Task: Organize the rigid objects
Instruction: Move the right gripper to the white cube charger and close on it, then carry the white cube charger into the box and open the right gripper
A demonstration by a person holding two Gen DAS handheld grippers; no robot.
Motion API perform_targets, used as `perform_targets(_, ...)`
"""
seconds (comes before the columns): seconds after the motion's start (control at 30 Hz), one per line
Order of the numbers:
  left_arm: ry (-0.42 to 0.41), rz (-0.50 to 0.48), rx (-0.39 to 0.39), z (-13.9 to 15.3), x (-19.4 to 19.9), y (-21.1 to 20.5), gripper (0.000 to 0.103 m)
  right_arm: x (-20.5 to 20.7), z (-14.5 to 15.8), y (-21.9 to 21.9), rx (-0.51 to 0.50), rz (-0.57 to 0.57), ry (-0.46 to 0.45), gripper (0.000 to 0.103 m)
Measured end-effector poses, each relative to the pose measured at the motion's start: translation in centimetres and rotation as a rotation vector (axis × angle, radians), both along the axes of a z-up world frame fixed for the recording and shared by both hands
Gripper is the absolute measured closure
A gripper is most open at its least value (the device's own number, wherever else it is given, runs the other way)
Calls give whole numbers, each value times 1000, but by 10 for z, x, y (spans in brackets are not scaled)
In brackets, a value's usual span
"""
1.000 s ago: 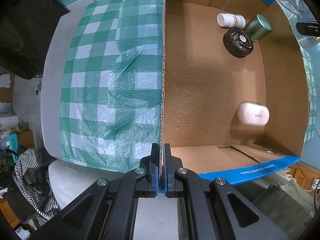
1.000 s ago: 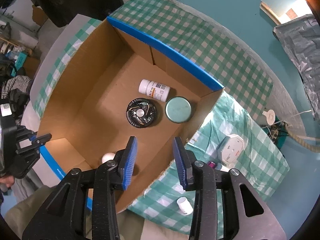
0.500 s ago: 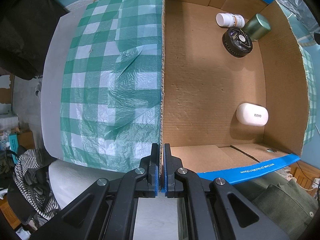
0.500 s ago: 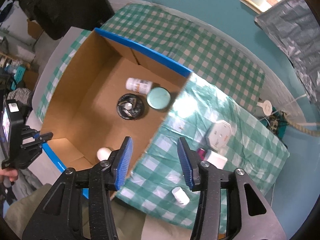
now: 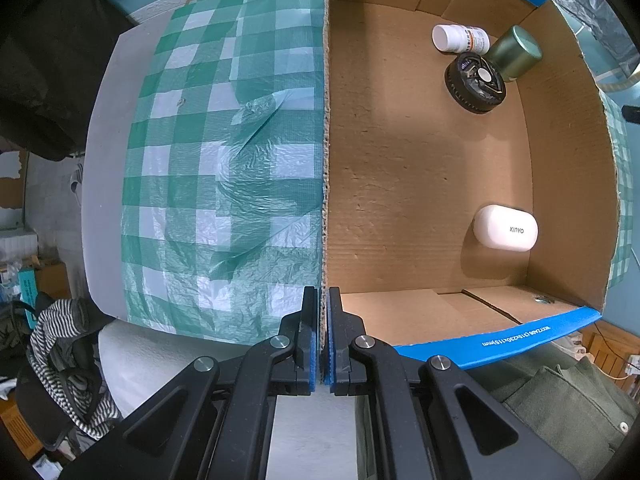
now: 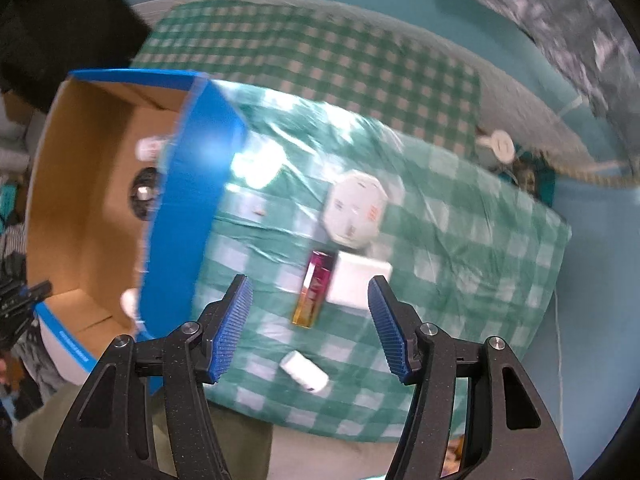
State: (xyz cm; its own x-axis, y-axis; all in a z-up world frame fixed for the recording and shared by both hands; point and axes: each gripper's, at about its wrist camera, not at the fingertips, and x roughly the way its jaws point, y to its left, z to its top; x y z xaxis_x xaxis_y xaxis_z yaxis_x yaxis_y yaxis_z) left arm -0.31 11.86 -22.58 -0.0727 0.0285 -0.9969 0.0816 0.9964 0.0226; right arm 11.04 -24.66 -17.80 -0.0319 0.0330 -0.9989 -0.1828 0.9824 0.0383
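Observation:
My left gripper [image 5: 323, 308] points down and is shut on the near end of the cardboard box's [image 5: 420, 168] left wall. Inside the box lie a white pill bottle [image 5: 460, 38], a green tin [image 5: 516, 54], a black round fan [image 5: 475, 82] and a white case [image 5: 505, 228]. My right gripper [image 6: 308, 284] hangs above the checked cloth beside the box [image 6: 192, 200], its jaws opening with nothing pressed between them. Below it lie a pink-and-amber bottle [image 6: 314, 292], a white block [image 6: 358, 282], a white octagonal device [image 6: 356, 210] and a small white cylinder [image 6: 304, 370].
The green checked tablecloth [image 5: 208, 184] covers the table on both sides of the box. A striped cloth [image 5: 60, 344] hangs off the left. A person's olive clothing [image 5: 560, 400] is at the near edge. Cables and a white plug [image 6: 500, 146] lie beyond the far right table edge.
The right gripper has swung from over the box to above the loose items on the cloth, and its jaws have widened. The white case has settled in the box. The left gripper kept still.

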Motion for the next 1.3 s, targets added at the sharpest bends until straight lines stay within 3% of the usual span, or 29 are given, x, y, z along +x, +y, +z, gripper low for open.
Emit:
perform_targets(0.73, 10, 6, 0, -4, 0, 1, 99, -4, -80, -44, -7, -161, 76, 43)
perform_targets(0.83, 10, 7, 0, -4, 0, 1, 99, -6, -84, -45, 5, -168, 70, 43)
perform_targets(0.97, 11, 9, 1, -5, 0, 2, 99, -6, -84, -44, 21, -166, 66, 52)
perform_targets(1.3, 11, 14, -4, -3, 0, 4, 99, -24, -86, -53, 8, -126, 97, 53)
